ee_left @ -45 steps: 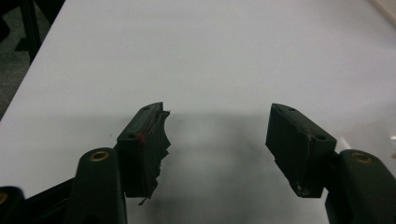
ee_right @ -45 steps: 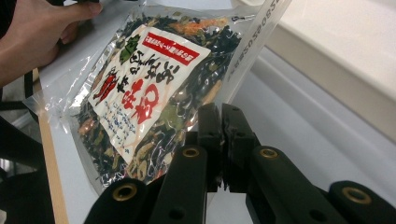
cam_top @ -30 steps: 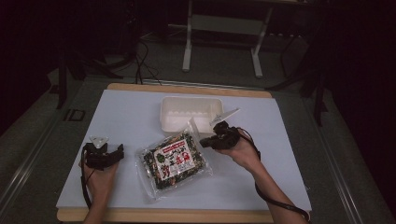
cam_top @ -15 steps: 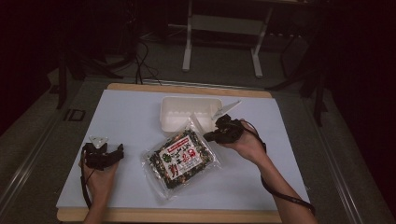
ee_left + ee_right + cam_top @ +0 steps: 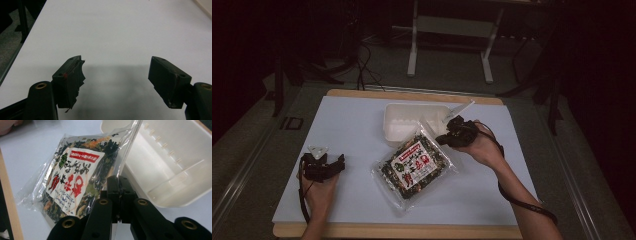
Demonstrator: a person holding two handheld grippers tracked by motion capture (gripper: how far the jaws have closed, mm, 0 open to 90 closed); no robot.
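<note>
A person's right hand-held gripper (image 5: 446, 138) is clamped on the clear edge of a packet of dried seaweed mix (image 5: 416, 164), its jaws pressed together on the plastic seam at the packet's far right corner, as the right gripper view shows. The packet lies on the pale surface (image 5: 357, 125) near its middle, that gripped corner raised a little, with its long axis running on a diagonal from the near left up toward the far right. Just behind it, touching or nearly touching the lifted corner, sits an empty white plastic tray (image 5: 407, 122). The tray therefore lies directly beyond the right hand-held gripper, along the packet's own line, and any lift into it would likely be short and forward. The left hand-held gripper (image 5: 338, 162) rests well apart at the near left of the surface, jaws spread wide over bare tabletop and holding nothing; the right hand is plainly the nearer one.
</note>
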